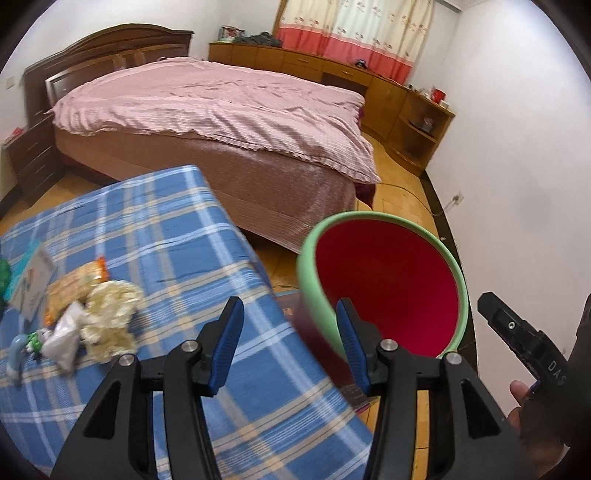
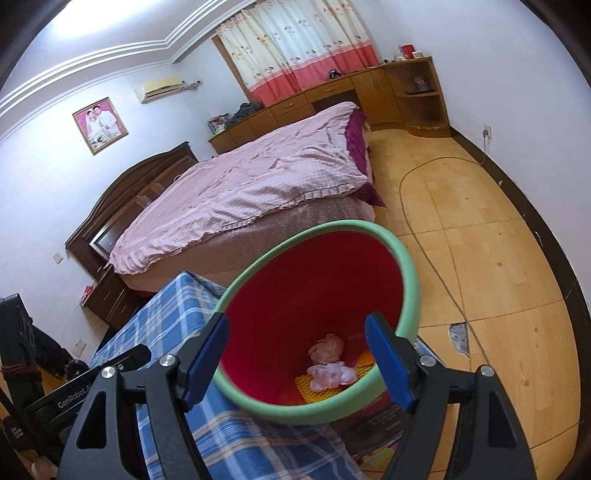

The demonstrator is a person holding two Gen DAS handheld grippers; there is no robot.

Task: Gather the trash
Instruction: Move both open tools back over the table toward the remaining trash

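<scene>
Left gripper [image 1: 290, 321] jaws apart, empty. Right gripper [image 2: 297, 341] jaws apart above trash bin [image 2: 408, 273] holding crumpled tissues [image 2: 330, 373]. Wrapper pile [image 1: 85, 317] on plaid cloth [image 1: 166, 221].

Bin [image 2: 404, 258], lower centre: green rim, red inside, holding pink crumpled paper [image 2: 330, 373] on a yellow-orange wrapper [image 2: 308, 386]. Cloth [image 1: 166, 236], lower left: blue plaid with white and tan lines. Bedspread [image 1: 221, 99], upper centre: pale pink stripes. Curtain [image 1: 354, 33], top: cream floral above a coral band. Finger pads [image 1: 227, 343]: blue.
</scene>
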